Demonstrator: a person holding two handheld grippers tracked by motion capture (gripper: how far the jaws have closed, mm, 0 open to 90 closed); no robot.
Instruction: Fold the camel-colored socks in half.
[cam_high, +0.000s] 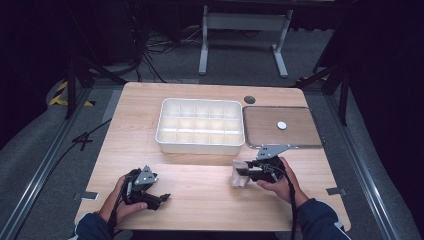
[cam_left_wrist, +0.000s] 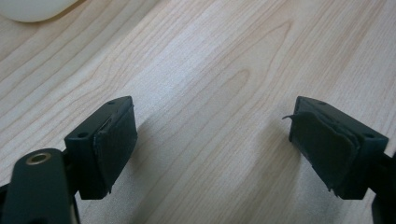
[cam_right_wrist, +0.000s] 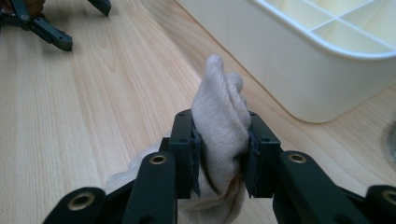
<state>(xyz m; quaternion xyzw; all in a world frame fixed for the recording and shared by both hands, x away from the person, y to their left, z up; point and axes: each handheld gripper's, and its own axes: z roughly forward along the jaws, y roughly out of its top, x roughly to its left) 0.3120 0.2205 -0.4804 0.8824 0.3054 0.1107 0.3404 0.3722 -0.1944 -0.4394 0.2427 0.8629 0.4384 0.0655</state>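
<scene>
The bunched beige cloth (cam_right_wrist: 222, 123) sits squeezed between the pads of the right gripper (cam_right_wrist: 219, 158), its folded bulk rising up past the fingertips and a looser tail hanging below and behind them toward the hand. In the high view the same cloth (cam_high: 240, 176) juts out from the right gripper (cam_high: 248, 172) on its left-hand side, so its long axis runs roughly along the jaws, out from the fingers toward the middle of the table (cam_high: 200, 195). The jaws are clamped on it, pinching the fabric in at the waist. Just beyond the fingertips, up and to the right in the right gripper view, stands the near wall of the white divided box (cam_right_wrist: 299, 70); the compartments lie farther on past that rim, so the cloth would have to go forward and over the wall to reach one, judging by how things lie. The right hand is plainly the nearer one, being the one that holds it. The left gripper (cam_high: 150, 192) is well apart across the table, its jaws spread wide with nothing between its pads (cam_left_wrist: 114, 144) but bare wood. A metal-rimmed tray (cam_high: 260, 142) with a small white disc (cam_high: 282, 125) on it lies beyond the right hand, beside the box.
</scene>
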